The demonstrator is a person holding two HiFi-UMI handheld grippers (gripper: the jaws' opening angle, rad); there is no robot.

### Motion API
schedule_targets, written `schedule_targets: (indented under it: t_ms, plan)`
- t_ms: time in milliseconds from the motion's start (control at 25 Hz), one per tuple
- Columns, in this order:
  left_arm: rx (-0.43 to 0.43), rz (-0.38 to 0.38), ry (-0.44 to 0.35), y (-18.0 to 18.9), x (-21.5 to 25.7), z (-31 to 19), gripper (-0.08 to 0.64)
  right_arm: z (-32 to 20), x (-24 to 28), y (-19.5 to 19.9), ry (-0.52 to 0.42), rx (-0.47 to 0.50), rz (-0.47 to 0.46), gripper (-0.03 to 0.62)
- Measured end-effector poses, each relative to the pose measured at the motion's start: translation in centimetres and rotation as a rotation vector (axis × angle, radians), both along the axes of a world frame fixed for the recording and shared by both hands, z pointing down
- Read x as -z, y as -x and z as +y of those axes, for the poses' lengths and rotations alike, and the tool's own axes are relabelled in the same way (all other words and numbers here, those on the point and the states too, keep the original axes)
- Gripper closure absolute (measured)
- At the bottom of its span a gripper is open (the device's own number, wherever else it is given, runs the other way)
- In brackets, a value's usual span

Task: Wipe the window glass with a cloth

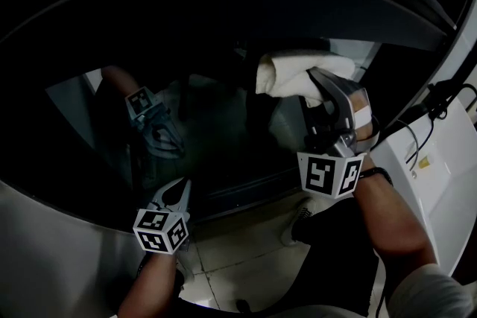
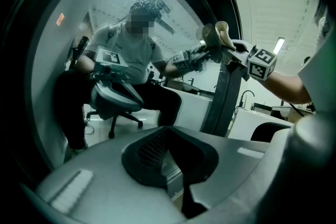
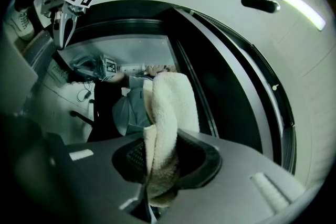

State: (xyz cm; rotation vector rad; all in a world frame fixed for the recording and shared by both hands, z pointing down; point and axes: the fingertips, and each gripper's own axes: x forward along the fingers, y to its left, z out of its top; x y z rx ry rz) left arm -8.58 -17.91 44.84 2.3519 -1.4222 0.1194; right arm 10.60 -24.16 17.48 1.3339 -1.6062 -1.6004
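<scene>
Left gripper (image 1: 177, 196) (image 2: 170, 165): low, in front of the glass's lower left part and apart from it; claw pressed together, with nothing between the pads
Glass (image 1: 216, 123) (image 2: 105, 2): dark pane (the lens bends it into a curve), mirroring both grippers and a seated person on a wheeled chair
Floor (image 1: 238, 253): pale tiles below the glass's lower edge, with a shoe (image 1: 298, 223) on them
Cloth (image 1: 291, 71) (image 2: 216, 34) (image 3: 170, 107): white towelling, bunched, at the glass's upper right part; its far end lies against the glass and meets its own reflection
Right gripper (image 1: 317, 82) (image 3: 157, 186): held high before the glass's right part, pointing at the glass; claw pinching the cloth's near end, which fills the gap between the pads and hangs out below them
Frame (image 1: 313, 4) (image 3: 236, 76): dark band arching over the glass and down its right side, just beside the cloth
Panel (image 1: 440, 175): white, right of the glass beyond the frame, with dark cables (image 1: 417, 134) running over it
</scene>
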Motion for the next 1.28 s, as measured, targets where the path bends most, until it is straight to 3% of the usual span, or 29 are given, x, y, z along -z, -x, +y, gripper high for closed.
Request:
schedule_targets:
  t_ms: [1280]
  plan:
    - [-0.007,0.003,-0.005,0.1,-0.3,0.0,0.543,0.3,-6.3,0.4,0.066,0.005,0.001,0.511]
